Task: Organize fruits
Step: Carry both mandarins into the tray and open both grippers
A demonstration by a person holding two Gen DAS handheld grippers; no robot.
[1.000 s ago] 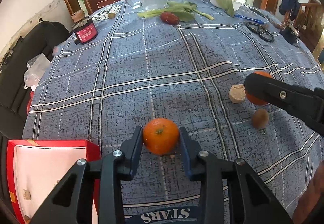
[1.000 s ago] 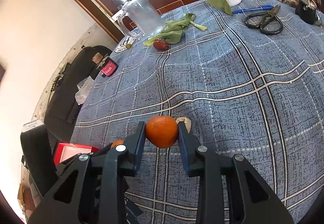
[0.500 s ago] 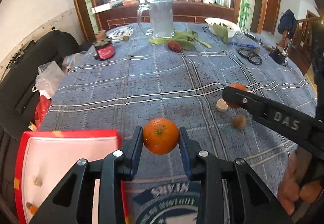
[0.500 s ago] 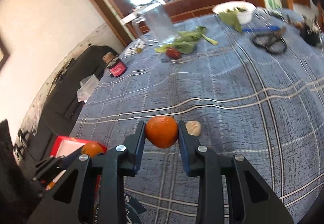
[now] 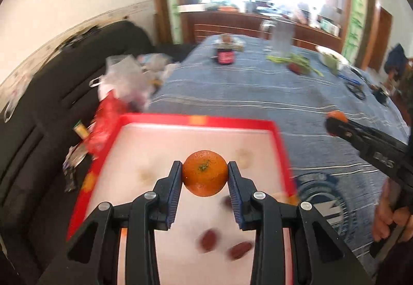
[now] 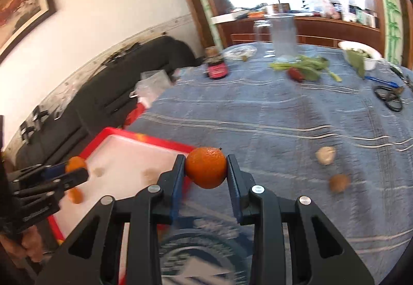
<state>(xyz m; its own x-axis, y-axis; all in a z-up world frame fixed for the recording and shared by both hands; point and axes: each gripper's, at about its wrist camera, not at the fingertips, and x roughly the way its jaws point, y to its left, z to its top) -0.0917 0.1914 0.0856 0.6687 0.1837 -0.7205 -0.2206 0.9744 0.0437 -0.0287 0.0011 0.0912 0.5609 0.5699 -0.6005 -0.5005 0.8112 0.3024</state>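
Observation:
My left gripper (image 5: 205,176) is shut on an orange (image 5: 205,173) and holds it in the air over the white inside of a red-rimmed tray (image 5: 196,120). Several small dark-red fruits (image 5: 209,236) and pale pieces lie in that tray. My right gripper (image 6: 206,171) is shut on a second orange (image 6: 206,170), hanging over the blue checked tablecloth just right of the tray's (image 6: 165,141) near corner. In the right wrist view the left gripper (image 6: 74,169) with its orange shows at the far left above the tray.
On the cloth to the right lie a pale nut-like piece (image 6: 325,155) and a brown round fruit (image 6: 338,182). Farther back stand a glass jug (image 6: 281,36), greens with a red fruit (image 6: 296,74), a red jar (image 6: 216,67), a white bowl (image 6: 361,53) and scissors (image 6: 389,98). A black sofa (image 5: 51,114) flanks the table's left.
Both grippers swung left with their oranges. The left one went from above the cloth to above the tray; the right one came up to the tray's corner.

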